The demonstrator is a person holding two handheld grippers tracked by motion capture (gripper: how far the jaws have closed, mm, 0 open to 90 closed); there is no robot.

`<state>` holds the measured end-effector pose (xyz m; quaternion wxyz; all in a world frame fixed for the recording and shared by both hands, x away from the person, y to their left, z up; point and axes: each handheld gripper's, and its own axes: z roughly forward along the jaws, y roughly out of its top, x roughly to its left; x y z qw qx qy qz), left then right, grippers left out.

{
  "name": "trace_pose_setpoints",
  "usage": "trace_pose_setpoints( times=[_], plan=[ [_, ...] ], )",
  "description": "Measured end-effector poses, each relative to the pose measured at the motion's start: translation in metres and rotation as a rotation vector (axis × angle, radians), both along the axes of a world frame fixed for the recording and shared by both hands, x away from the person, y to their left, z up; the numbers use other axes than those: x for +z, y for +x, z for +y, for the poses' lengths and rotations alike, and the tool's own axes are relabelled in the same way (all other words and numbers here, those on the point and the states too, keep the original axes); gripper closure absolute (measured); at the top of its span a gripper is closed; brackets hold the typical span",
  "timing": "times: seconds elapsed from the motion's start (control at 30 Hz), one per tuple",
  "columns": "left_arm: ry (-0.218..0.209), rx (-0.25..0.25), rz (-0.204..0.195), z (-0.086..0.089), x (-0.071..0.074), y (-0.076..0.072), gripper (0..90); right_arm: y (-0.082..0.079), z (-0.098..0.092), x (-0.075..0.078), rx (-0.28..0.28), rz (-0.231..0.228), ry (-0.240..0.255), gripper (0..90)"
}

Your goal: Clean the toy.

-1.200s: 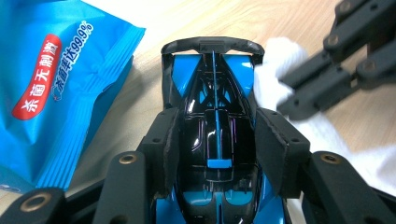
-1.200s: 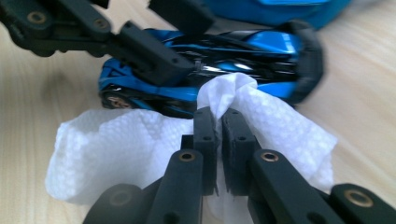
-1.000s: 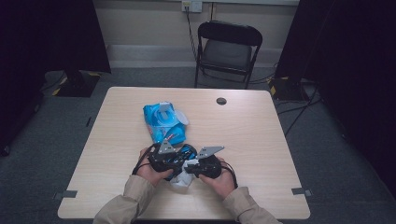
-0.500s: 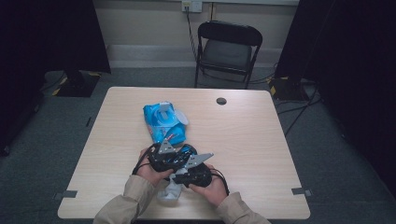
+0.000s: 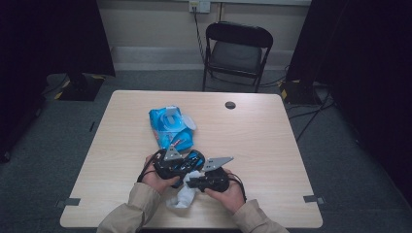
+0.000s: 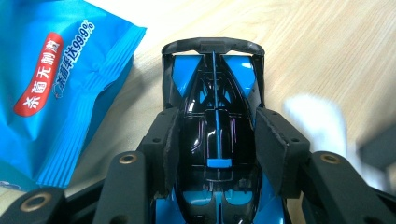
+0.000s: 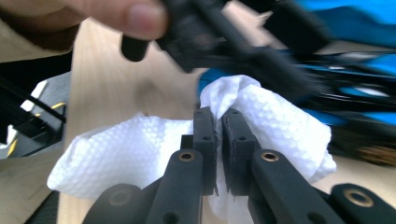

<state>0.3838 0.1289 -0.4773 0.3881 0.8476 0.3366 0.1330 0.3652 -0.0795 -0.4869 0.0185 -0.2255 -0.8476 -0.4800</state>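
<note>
The blue and black toy car (image 6: 215, 140) sits clamped between the two jaws of the left claw (image 6: 215, 149), whose pads press on its flanks at mid-body; its black end bar points away from the claw, over the pale wooden counter (image 5: 262, 136). In the high view the car (image 5: 194, 158) lies near the counter's front edge, just in front of the blue wipes packet (image 5: 170, 127), and the left claw (image 5: 187, 165) holds it there. Pressed against the car from the side away from the packet is a crumpled white wipe (image 7: 261, 116), pinched tight between the nearly closed jaws of the right claw (image 7: 220, 135); part of the wipe (image 5: 184, 195) hangs below the car toward the person's sleeves. The right claw (image 5: 193, 182) sits just beside the left one, the two almost touching. Beyond the packet, toward the far edge of the counter, there is a small dark round spot (image 5: 230, 105), well apart from the car. Farther still behind the counter stands a black folding chair (image 5: 237, 51)
</note>
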Motion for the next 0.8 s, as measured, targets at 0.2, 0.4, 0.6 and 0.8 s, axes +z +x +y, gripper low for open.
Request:
trace_pose_setpoints(
  times=[0.2, 0.4, 0.6, 0.8],
  plan=[
    [0.006, -0.004, -0.004, 0.000, 0.000, 0.001, 51.2, 0.014, -0.028, 0.011, -0.082, -0.043, -0.019, 85.4],
    [0.008, -0.002, -0.005, 0.000, 0.000, 0.000, 51.2, 0.030, -0.045, 0.011, -0.164, -0.053, -0.030, 85.3],
    [0.006, -0.004, -0.005, 0.000, 0.000, 0.001, 51.2, 0.035, -0.040, -0.004, -0.181, -0.046, -0.076, 85.2],
    [0.006, -0.002, -0.005, 0.000, 0.000, 0.000, 51.2, 0.035, -0.031, -0.012, -0.174, -0.037, -0.093, 85.2]
  ],
)
